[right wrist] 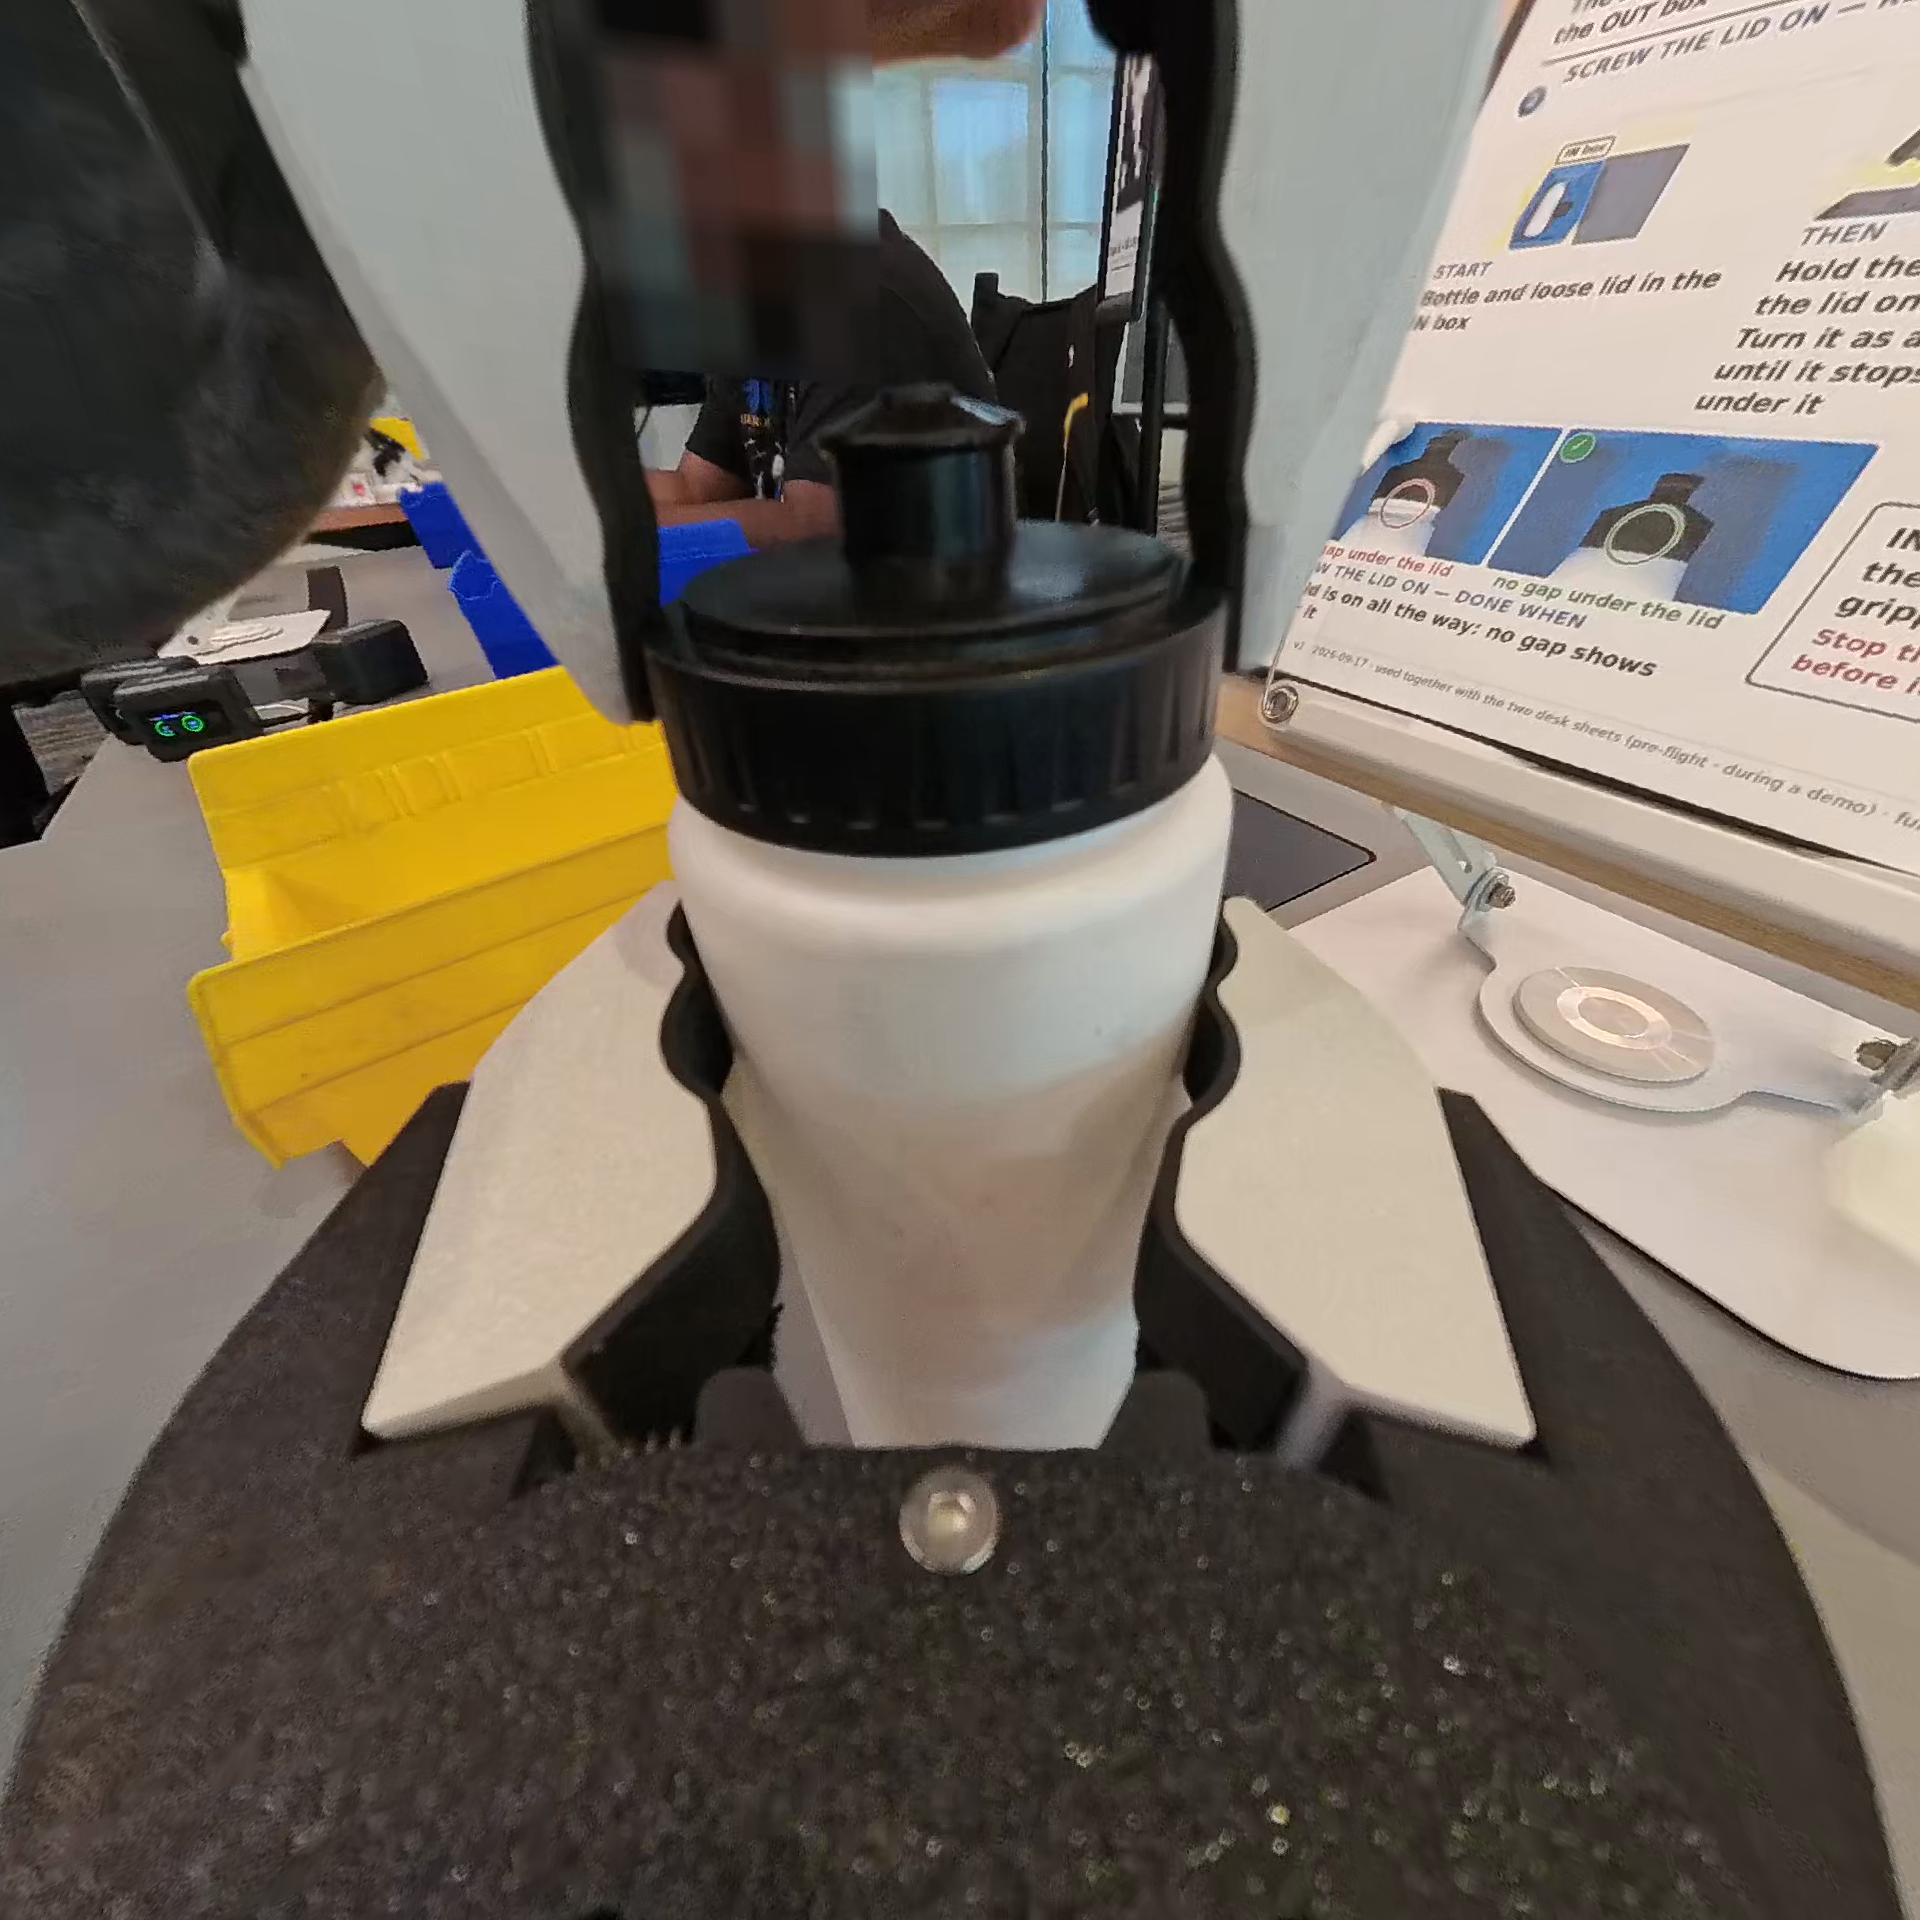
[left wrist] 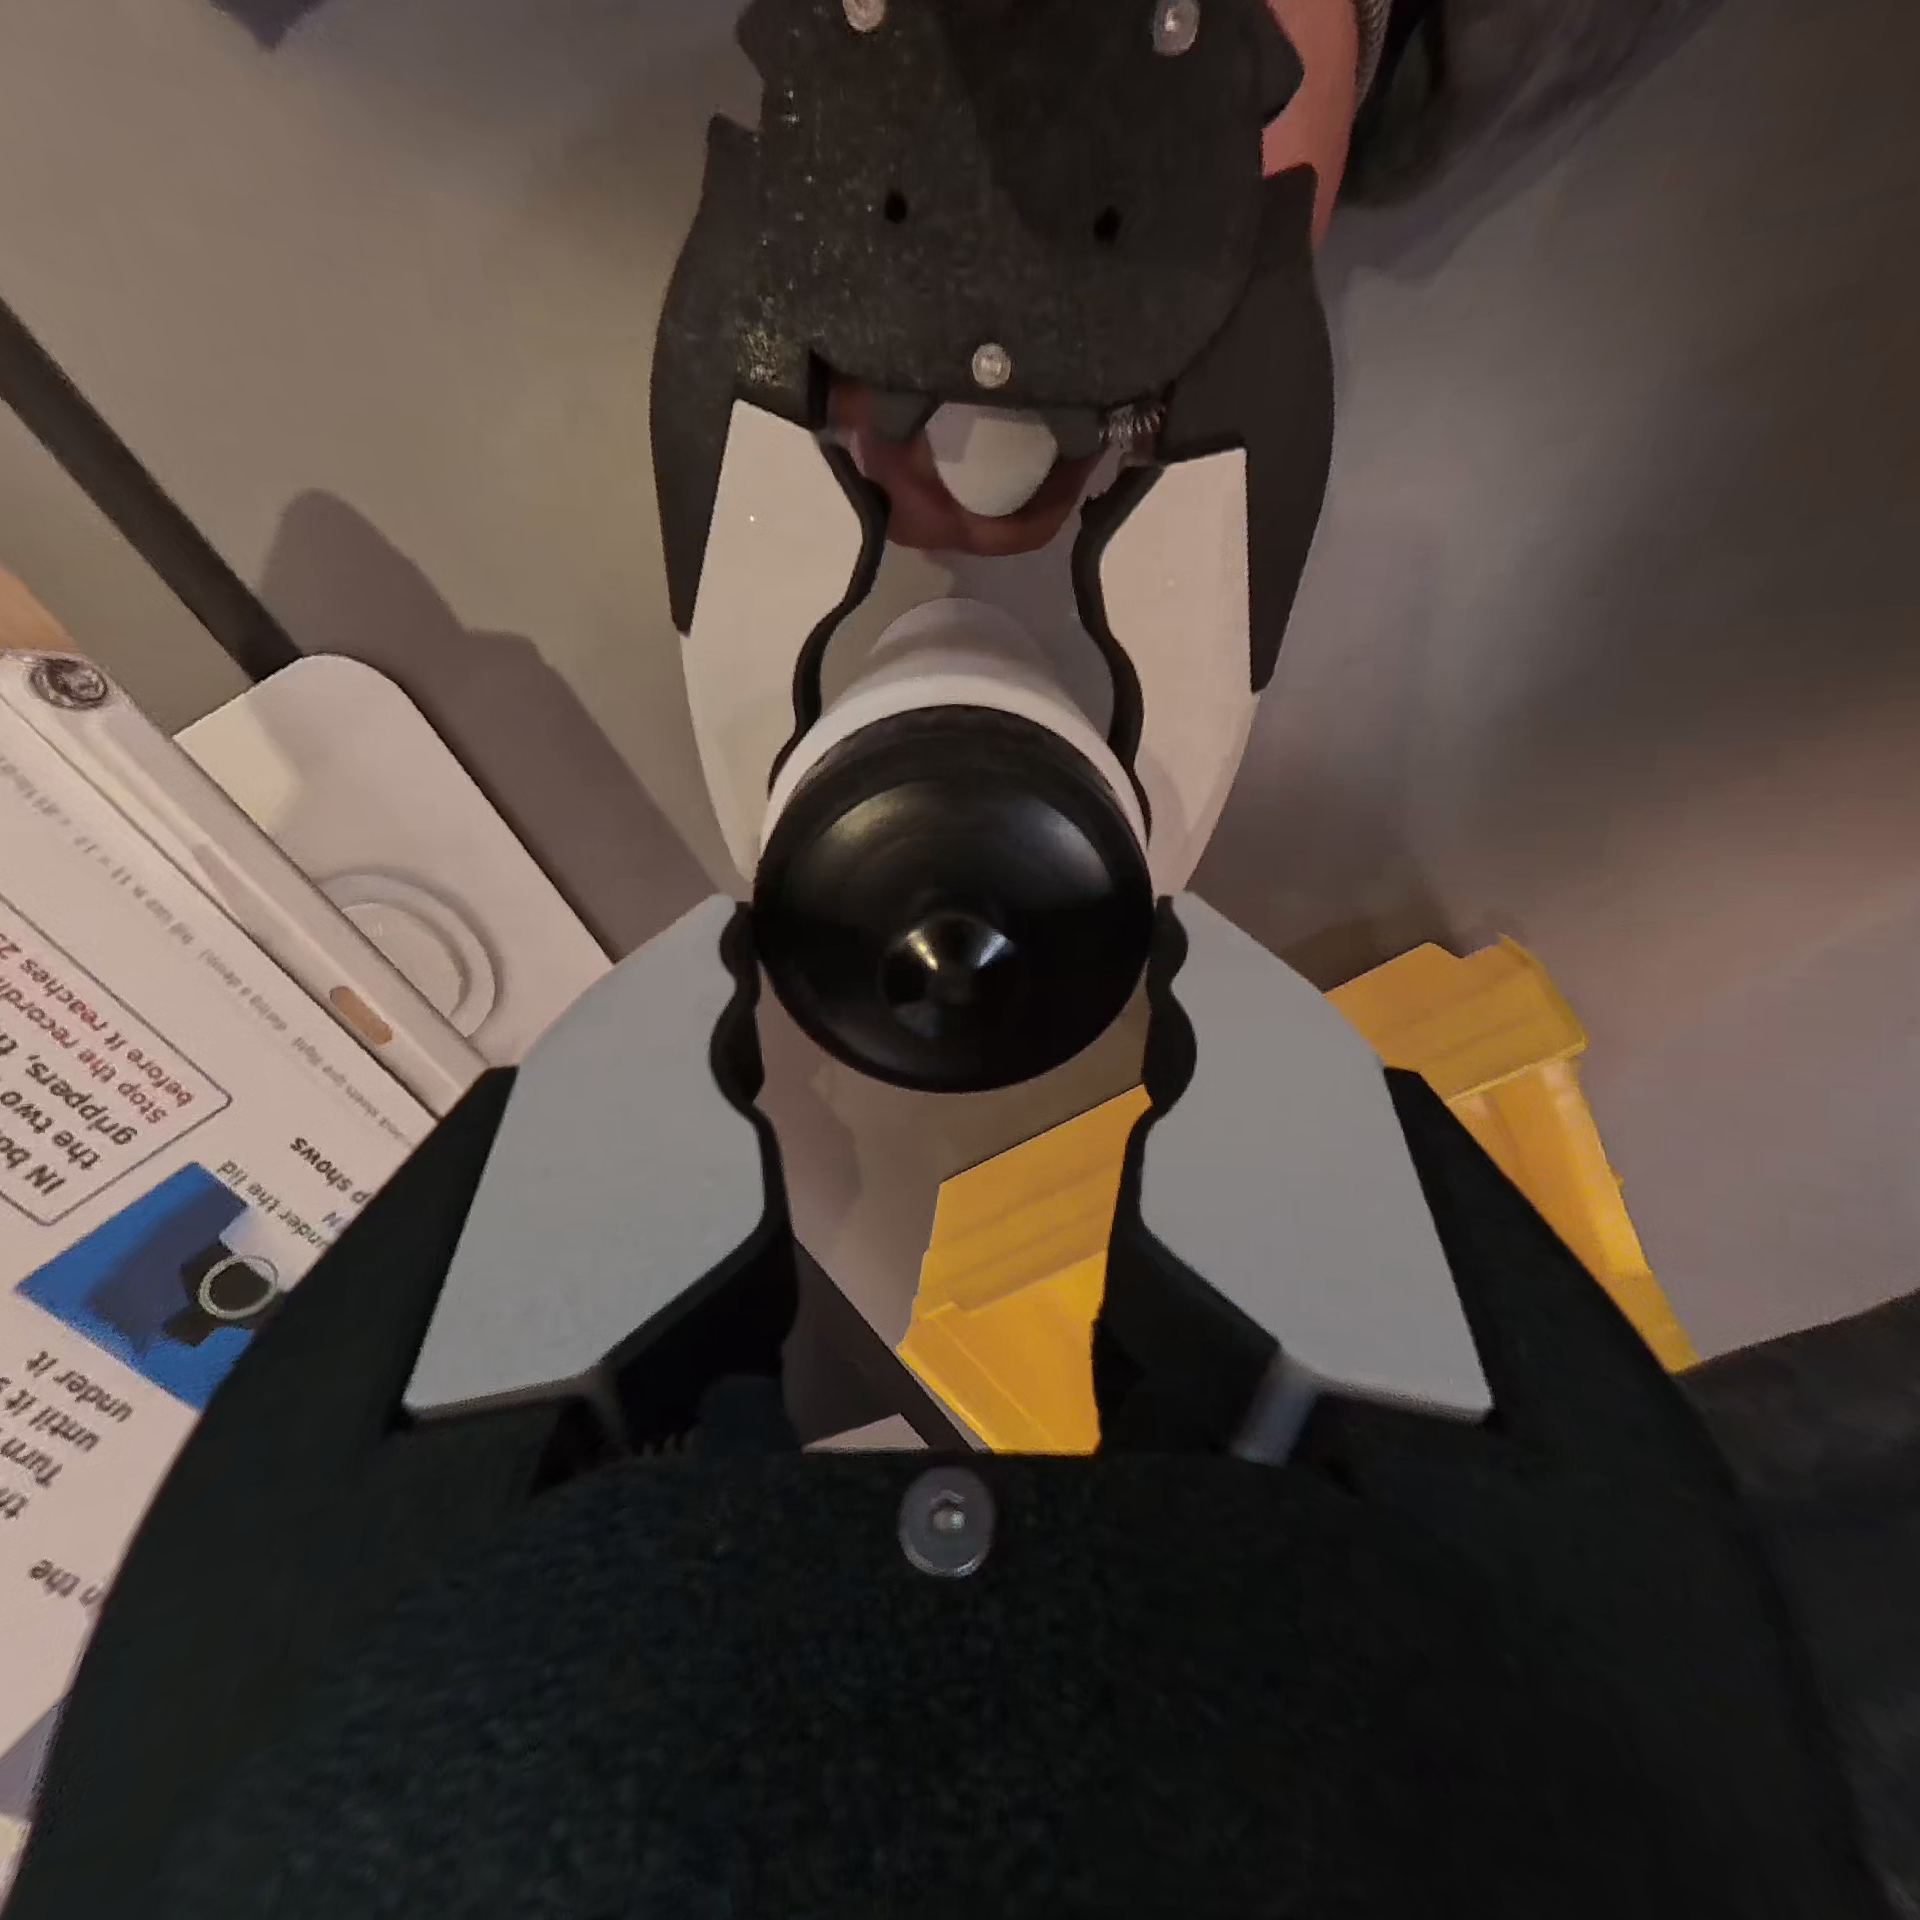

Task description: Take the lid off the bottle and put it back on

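Left wrist view looks straight down the bottle's long axis, so the lid faces the camera end-on with its spout in the middle; the left gripper comes at the lid from above, along that axis, and its jaws stand narrowed to the lid's width, one on each side of the rim, apparently touching it, so I judge them closed on the lid; a little blur leaves the contact on the right side not wholly sure.

Right wrist view shows the same bottle upright and from the side; the right gripper meets it square to the axis, below the lid, with its jaws pressed against the white body on both sides; it has hold of the bottle. Above the lid in this view the left gripper's fingers hang down on both sides of the lid's ribbed rim.

So both grippers are at the bottle, the left on the lid, the right on the body beneath it; the lid sits down on the neck with no gap that I can see under it; whether it is about to come off or has just gone back on I cannot tell. Either way the next move is a turn about the upright axis, left against right.

A yellow bin sits on the counter left of the bottle; an instruction board stands to its right.
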{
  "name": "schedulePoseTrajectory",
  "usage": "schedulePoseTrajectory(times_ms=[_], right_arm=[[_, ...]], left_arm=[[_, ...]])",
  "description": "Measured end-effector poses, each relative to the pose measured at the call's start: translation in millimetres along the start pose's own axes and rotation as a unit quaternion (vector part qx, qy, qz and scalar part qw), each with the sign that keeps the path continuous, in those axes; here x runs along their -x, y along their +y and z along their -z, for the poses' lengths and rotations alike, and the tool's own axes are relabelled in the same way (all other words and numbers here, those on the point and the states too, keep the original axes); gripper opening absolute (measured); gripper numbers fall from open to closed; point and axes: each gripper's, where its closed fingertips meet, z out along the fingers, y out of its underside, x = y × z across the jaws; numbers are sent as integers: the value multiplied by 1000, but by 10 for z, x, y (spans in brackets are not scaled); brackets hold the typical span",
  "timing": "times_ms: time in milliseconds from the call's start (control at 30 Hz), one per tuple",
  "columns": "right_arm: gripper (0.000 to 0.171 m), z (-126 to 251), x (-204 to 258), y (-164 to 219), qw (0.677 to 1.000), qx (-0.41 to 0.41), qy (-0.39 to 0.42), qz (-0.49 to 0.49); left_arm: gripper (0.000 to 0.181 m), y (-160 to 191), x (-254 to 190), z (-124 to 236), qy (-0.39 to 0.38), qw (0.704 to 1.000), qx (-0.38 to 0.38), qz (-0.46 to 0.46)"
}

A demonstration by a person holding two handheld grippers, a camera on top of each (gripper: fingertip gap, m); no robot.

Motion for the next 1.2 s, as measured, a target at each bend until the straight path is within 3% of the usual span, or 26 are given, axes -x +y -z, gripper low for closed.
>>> schedulePoseTrajectory(times_ms=[133, 300, 533, 667, 833, 967, 1033, 1133, 1200], right_arm=[[88, -10, 10, 4, 1000, 5, 3, 1], [87, -16, 3, 6, 1000, 6, 22, 0], [87, -1, 6, 6, 999, 2, 39, 4], [87, 17, 0, 8, 998, 1, 59, 5], [87, 11, 4, 9, 999, 1, 52, 3], [88, 7, -6, 7, 999, -1, 48, -1], [87, 12, -18, 0, 999, -8, 40, -7], [87, 1, 1, 4, 999, -7, 35, -1], [87, -2, 1, 2, 999, -9, 42, -2]], left_arm=[[71, -4, -10, -1, 4, 1000, -7, 23], [71, -11, -17, -6, -6, 991, -8, 133], [71, -38, -15, -25, -27, 938, -13, 347], [71, -52, 2, -36, -51, 878, -9, 475], [71, -46, 17, -33, -74, 757, -25, 649], [71, -49, 53, -27, -84, 684, -33, 724], [71, -55, 69, -19, -82, 660, -40, 745], [71, -48, 39, -14, -66, 665, -31, 743], [90, -26, 0, 19, -63, 710, -6, 702]])
